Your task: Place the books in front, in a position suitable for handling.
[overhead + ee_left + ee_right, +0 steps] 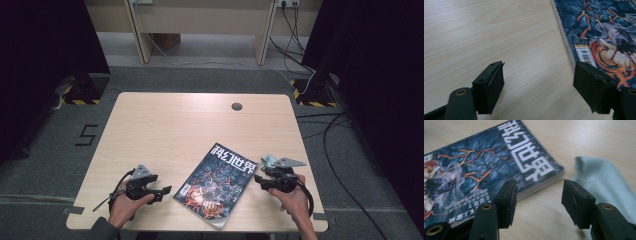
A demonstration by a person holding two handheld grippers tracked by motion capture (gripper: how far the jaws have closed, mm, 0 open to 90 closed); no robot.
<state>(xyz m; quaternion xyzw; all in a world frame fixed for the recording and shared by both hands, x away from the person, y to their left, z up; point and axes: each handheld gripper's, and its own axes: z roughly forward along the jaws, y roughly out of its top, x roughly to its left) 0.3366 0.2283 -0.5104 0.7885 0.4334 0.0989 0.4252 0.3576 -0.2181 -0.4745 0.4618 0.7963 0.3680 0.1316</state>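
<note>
Nearest the person, the left gripper (162, 191) rests on the table (165, 125), its jaws apart and empty, aimed at the magazine (217, 185) lying closed and flat just beyond its tips. The right gripper (259, 179) stands at the magazine's opposite edge, jaws spread with nothing between them, seemingly free of it. Just behind it lies a pale cloth (606, 185). No containers are on the table.

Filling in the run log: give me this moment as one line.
left hand-held gripper: open, beside magazine | right hand-held gripper: open, empty | pale cloth: on table
</note>
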